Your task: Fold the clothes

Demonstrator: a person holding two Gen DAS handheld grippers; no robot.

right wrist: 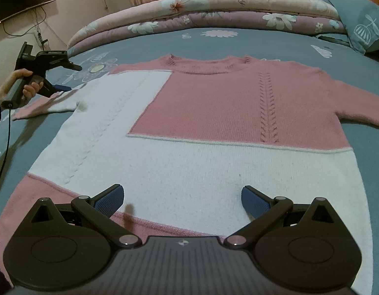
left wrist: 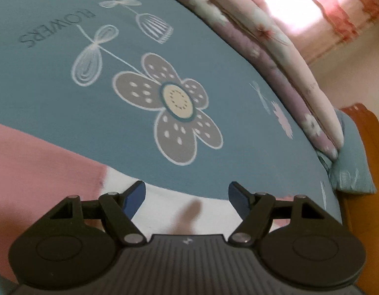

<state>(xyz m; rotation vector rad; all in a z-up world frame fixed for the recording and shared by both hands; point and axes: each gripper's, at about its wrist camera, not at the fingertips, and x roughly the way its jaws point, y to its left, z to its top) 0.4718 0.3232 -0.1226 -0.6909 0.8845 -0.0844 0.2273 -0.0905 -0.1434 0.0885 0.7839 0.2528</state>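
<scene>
A pink-and-white knitted sweater (right wrist: 214, 127) lies spread flat, front up, on a bed covered by a blue flower-print sheet (right wrist: 263, 41), its neckline toward the far side where a rolled floral quilt (right wrist: 214, 7) runs along the bed. Both sleeves stretch out sideways. The right hand-held gripper (right wrist: 182, 200) hangs over the white band near the sweater's hem, its blue-padded fingers (right wrist: 254, 202) spread wide with nothing between them. Off to the left of the right wrist view, a person's hand (right wrist: 22, 83) grips the handle of the left hand-held gripper (right wrist: 66, 77), which sits just above the end of the sweater's sleeve (whether it touches the knit cannot be told). In its own view the left hand-held gripper (left wrist: 187, 199) is likewise spread apart and empty, with white and pink knit beneath it and the sheet's large grey flower (left wrist: 172, 108) ahead.
</scene>
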